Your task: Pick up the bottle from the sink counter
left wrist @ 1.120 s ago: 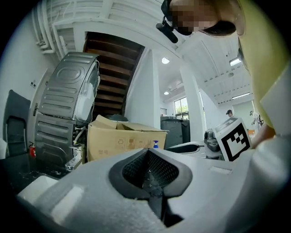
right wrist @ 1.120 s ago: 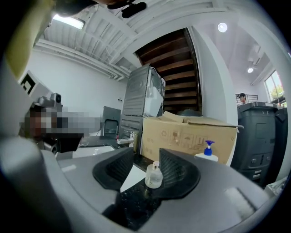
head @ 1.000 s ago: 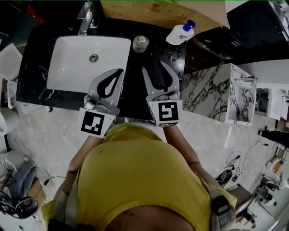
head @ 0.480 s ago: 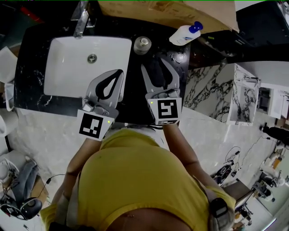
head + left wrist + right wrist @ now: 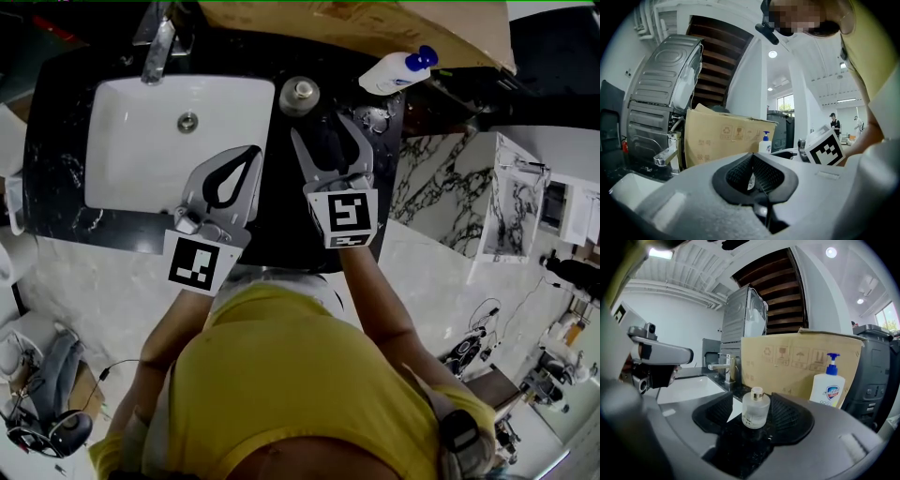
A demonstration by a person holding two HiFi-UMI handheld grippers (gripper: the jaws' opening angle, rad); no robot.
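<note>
A small frosted glass bottle with a gold cap stands on the black sink counter, right of the basin. My right gripper points at it with its jaws opening. The bottle shows in the gap just ahead of the tips, and neither pad touches it. My left gripper hovers over the basin's right edge, its jaws shut with nothing in them. In the left gripper view the closed fingers fill the lower frame.
The white basin lies to the left, with a chrome faucet behind it. A pump soap bottle lies at the back right beside a cardboard box. The counter ends right of my right gripper, above marble floor.
My right gripper has edged forward towards the small bottle and its jaws have spread wider. The left gripper has stayed shut over the basin's edge.
</note>
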